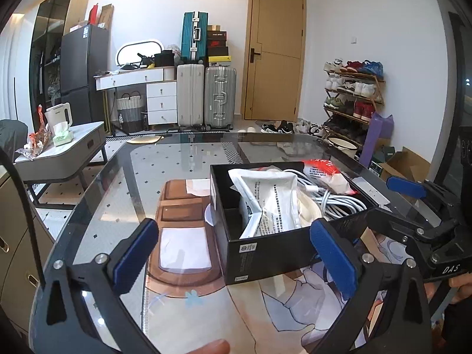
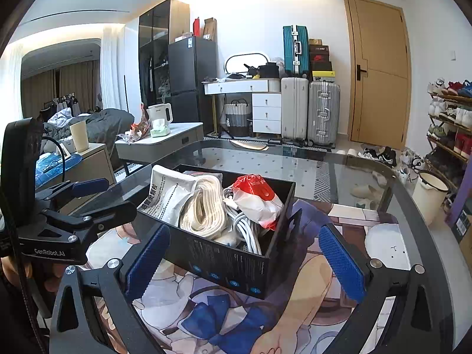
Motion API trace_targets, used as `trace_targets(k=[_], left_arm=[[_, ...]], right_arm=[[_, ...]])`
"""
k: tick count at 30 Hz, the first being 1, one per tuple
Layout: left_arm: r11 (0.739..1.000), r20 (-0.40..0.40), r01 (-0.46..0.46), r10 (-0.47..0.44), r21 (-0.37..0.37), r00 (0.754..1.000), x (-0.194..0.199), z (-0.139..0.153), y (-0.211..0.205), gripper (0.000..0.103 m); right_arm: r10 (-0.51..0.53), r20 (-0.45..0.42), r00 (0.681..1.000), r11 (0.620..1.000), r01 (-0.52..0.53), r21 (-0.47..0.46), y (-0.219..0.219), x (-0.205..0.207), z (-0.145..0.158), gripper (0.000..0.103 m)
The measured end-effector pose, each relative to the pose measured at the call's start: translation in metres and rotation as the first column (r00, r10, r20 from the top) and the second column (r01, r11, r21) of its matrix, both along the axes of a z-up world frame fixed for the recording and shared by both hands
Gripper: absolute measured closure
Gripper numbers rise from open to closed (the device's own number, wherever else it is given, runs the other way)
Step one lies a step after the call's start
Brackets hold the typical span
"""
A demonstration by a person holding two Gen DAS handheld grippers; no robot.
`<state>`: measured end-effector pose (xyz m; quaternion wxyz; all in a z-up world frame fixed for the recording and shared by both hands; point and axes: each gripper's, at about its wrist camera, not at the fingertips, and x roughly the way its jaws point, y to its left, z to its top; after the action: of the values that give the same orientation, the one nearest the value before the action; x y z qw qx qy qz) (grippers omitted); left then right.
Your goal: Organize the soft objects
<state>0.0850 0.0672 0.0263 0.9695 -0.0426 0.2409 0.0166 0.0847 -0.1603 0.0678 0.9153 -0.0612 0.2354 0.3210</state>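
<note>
One black box [image 2: 233, 261] sat on the glass surface [image 1: 177, 159] between two wide-spread, empty grippers, left [image 1: 236, 258] and right [image 2: 244, 261], holding one white pouch [image 2: 169, 194], one red-white packet [image 2: 259, 200] and two cable bundles [image 2: 203, 206], the cream one clear only from the right wrist.

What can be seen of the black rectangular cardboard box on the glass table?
The black rectangular cardboard box is open-topped, with no lid in view, and stands upright on the illustrated mat over the glass table. Small white print, a label and a row of blue icons mark its outer walls. It is filled with a white printed pouch, a coiled cream cord, a white cable bundle and a red-and-white plastic packet. Both open grippers flank it; whether either touches it is unclear.
</note>
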Motion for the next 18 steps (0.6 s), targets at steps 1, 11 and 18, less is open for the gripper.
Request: trace_targets(k=[1, 11, 18], left_arm=[[1.000, 0.002, -0.001, 0.001, 0.004, 1.000, 0.0001, 0.0002, -0.0009, 0.000], [0.999, -0.029, -0.019, 0.020, 0.030, 0.999, 0.0037, -0.0027, -0.0074, 0.000], [1.000, -0.013, -0.020, 0.020, -0.002, 1.000, 0.0010, -0.0016, -0.0007, 0.000]], right_arm=[[0.000, 0.000, 1.000, 1.000, 0.000, 0.004, -0.0006, -0.0002, 0.0001, 0.001], [-0.024, 0.034, 0.999, 1.000, 0.024, -0.001, 0.0024, -0.0060, -0.0004, 0.001], [-0.018, 0.048, 0.999, 1.000, 0.019, -0.007, 0.0017, -0.0091, -0.0008, 0.001]])
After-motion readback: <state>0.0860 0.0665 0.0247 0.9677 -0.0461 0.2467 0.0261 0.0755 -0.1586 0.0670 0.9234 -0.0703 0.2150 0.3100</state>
